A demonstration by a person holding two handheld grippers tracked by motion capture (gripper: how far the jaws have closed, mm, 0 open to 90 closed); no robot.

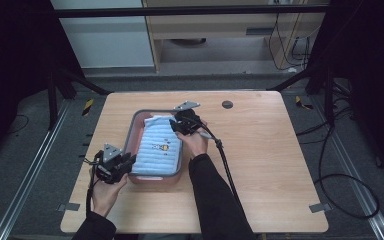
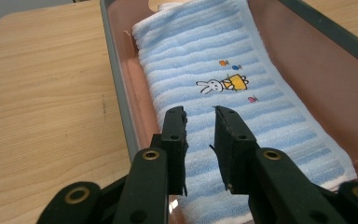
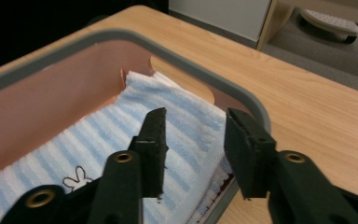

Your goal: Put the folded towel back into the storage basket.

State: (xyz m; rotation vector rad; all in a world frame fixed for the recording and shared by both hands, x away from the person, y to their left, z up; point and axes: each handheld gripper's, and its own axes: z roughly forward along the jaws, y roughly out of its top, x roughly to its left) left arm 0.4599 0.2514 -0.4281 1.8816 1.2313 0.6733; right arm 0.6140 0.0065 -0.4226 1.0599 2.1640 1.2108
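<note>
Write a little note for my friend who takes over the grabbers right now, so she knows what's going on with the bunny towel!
Left gripper: jaws apart, nothing pinched, over the near end of the towel.
Right gripper: jaws apart, nothing pinched, over the towel's far end, by the corner of the bin.
Where things are: the blue striped towel lies folded, bunny side up, inside the pink bin with the grey rim, which sits on the wooden table.
Done: the towel looks laid in the bin and let go.
Left: probably just lift both grippers up and away, and tidy the slightly rumpled far corner if needed.
</note>
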